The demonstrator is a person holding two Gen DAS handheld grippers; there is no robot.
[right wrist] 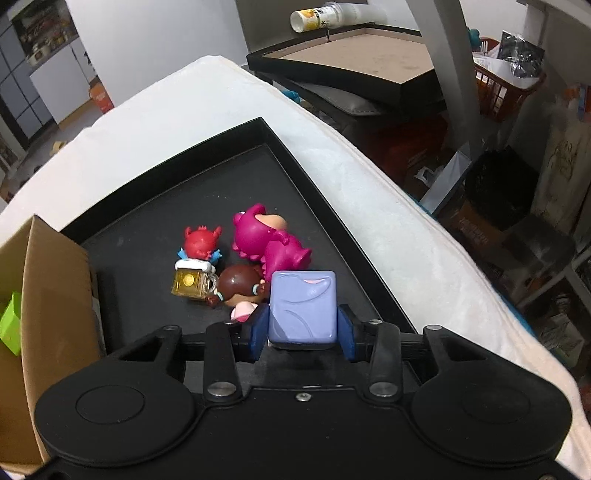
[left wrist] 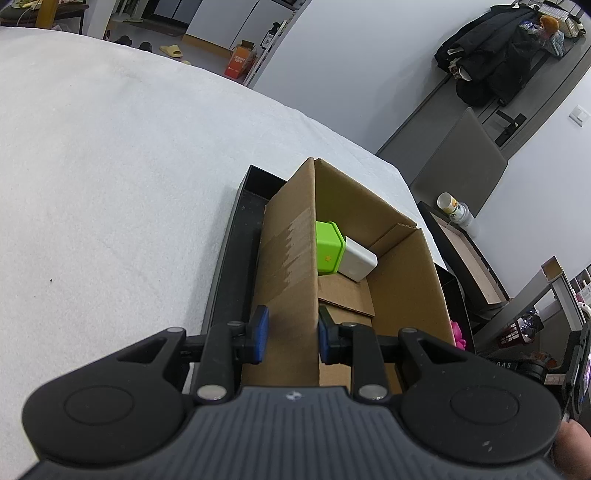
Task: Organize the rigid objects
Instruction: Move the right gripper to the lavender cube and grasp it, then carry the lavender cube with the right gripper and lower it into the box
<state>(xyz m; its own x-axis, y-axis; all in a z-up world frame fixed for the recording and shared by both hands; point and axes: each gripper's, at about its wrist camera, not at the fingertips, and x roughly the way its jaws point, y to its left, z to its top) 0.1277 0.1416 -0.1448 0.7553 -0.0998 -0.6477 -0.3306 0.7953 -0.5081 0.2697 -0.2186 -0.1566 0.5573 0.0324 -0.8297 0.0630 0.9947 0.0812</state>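
An open cardboard box (left wrist: pixel 291 258) stands in a black tray (left wrist: pixel 236 236) on the white bed. Inside it lie a green cube (left wrist: pixel 328 248) and a white block (left wrist: pixel 358 263). My left gripper (left wrist: pixel 291 338) straddles the box's near left wall, blue pads either side, seemingly pinching it. In the right wrist view my right gripper (right wrist: pixel 302 326) is shut on a lavender-blue cube (right wrist: pixel 303 304) above the black tray (right wrist: pixel 288 155). Beyond it lie a magenta figure (right wrist: pixel 266 240), a red figure (right wrist: pixel 201 242), a brown-haired doll (right wrist: pixel 240 284) and a yellow block (right wrist: pixel 188 282).
The cardboard box edge (right wrist: pixel 51 266) with the green cube (right wrist: pixel 11 325) shows at the left of the right wrist view. A second black tray with a brown base (right wrist: pixel 354 55) and a can (right wrist: pixel 314 18) sit beyond the bed edge. Clutter fills the floor on the right.
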